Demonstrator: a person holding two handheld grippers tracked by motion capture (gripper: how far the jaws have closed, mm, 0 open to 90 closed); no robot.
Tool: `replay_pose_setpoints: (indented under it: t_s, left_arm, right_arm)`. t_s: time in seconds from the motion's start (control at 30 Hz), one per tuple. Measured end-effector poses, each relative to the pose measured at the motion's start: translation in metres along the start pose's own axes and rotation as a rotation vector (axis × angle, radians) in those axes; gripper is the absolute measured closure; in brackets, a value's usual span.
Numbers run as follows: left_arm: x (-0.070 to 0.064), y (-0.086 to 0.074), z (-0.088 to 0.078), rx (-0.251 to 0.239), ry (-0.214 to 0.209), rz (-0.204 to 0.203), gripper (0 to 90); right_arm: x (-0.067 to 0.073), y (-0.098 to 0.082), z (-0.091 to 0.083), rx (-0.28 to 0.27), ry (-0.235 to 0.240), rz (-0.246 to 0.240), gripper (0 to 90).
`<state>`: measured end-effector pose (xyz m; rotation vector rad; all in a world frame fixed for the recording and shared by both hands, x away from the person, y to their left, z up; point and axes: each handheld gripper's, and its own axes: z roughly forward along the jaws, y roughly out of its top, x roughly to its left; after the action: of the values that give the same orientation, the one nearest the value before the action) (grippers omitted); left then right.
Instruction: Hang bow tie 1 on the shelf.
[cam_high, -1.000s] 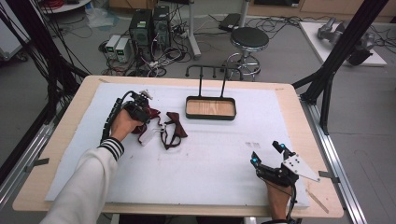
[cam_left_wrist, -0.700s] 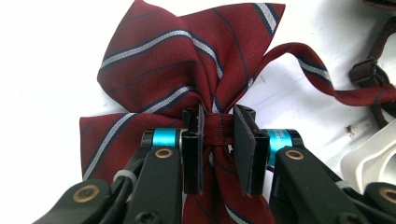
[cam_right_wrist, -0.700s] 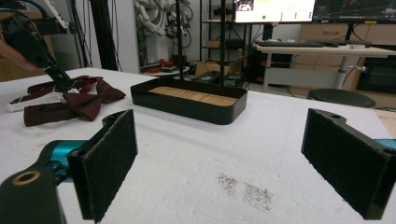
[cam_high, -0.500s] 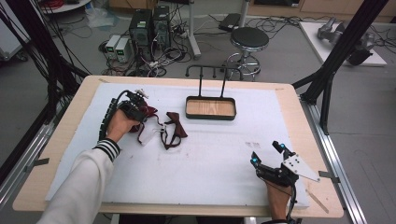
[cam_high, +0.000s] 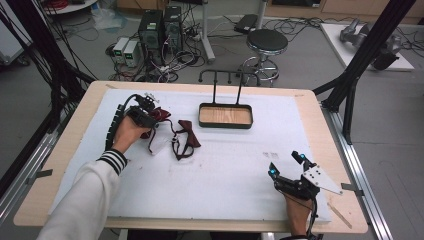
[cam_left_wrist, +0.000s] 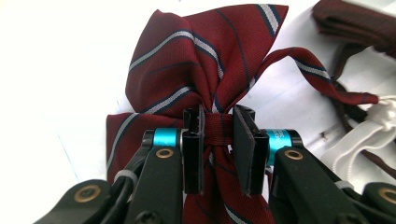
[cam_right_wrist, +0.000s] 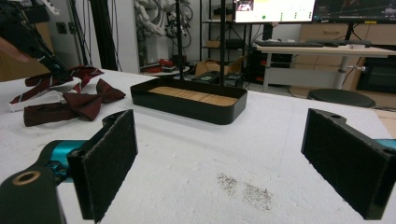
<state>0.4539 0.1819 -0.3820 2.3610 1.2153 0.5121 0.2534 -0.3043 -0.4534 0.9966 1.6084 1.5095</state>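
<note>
A maroon bow tie with grey and navy stripes (cam_left_wrist: 187, 60) lies on the white table cover at the left. My left gripper (cam_left_wrist: 218, 122) is shut on its centre knot, one pad pressed against each side. From above, the left gripper (cam_high: 149, 111) sits over that striped bow tie (cam_high: 162, 114). A plain dark maroon bow tie (cam_high: 186, 140) with its strap lies just to the right, seen also as the plain bow tie (cam_right_wrist: 88, 100). My right gripper (cam_high: 286, 165) rests near the front right, its jaws wide open on nothing; it reads the same as the right gripper (cam_right_wrist: 219, 163).
A black tray with a wooden floor (cam_high: 225, 125) stands at the back centre, with a black hook rack (cam_high: 227, 75) behind it. The tray (cam_right_wrist: 187, 109) is ahead of the right gripper. A white strap (cam_high: 156, 144) lies between the ties.
The left hand has edged slightly forward at the striped bow tie. The right gripper has stayed put.
</note>
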Motion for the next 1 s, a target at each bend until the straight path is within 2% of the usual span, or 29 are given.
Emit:
replay_pose_setpoints:
  t_s: [0.27, 0.5, 0.63, 1.0]
  left_arm:
    - [-0.003, 0.006, -0.018, -0.083, -0.008, 0.019, 74.5]
    - [-0.007, 0.01, -0.025, -0.121, -0.029, 0.024, 74.5]
    - [-0.01, 0.017, -0.032, -0.144, -0.047, 0.028, 74.5]
    - [-0.019, 0.038, -0.052, -0.215, -0.057, 0.051, 74.5]
  right_arm:
    - [0.0, 0.0, 0.0, 0.0, 0.0, -0.001, 9.7]
    - [0.0, 0.0, 0.0, 0.0, -0.001, -0.001, 9.7]
    - [0.0, 0.0, 0.0, 0.002, -0.003, -0.004, 9.7]
    - [0.0, 0.0, 0.0, 0.0, -0.002, -0.001, 9.7]
